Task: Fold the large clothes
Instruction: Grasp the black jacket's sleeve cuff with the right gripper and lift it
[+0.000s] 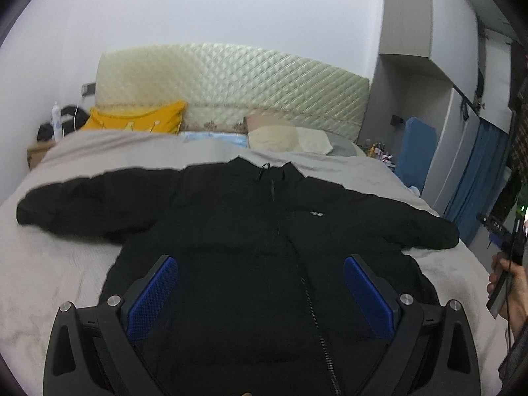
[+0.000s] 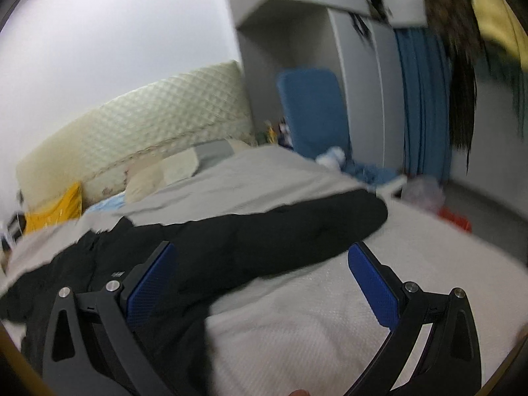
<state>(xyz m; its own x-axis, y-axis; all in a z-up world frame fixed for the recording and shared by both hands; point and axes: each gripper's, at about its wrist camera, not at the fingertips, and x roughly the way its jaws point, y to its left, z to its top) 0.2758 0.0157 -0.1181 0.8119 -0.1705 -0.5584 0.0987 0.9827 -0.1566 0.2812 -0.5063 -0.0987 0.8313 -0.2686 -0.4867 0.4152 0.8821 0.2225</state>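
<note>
A large black zip-up jacket (image 1: 250, 231) lies flat on its back on the bed, front up, both sleeves spread out sideways. My left gripper (image 1: 260, 264) is open and empty, hovering over the jacket's lower front, blue pads either side of the zipper. My right gripper (image 2: 260, 254) is open and empty over the jacket's right sleeve (image 2: 297, 224), near the armpit. The right gripper's handle and the hand holding it show at the right edge of the left wrist view (image 1: 505, 264).
The bed (image 1: 66, 264) has a light grey cover, with pillows (image 1: 283, 137) and a yellow cushion (image 1: 138, 118) by the quilted headboard (image 1: 231, 82). A nightstand (image 1: 39, 151) stands at the left. A blue upright cushion (image 2: 313, 109), wardrobe and blue curtain (image 2: 425, 105) stand to the right.
</note>
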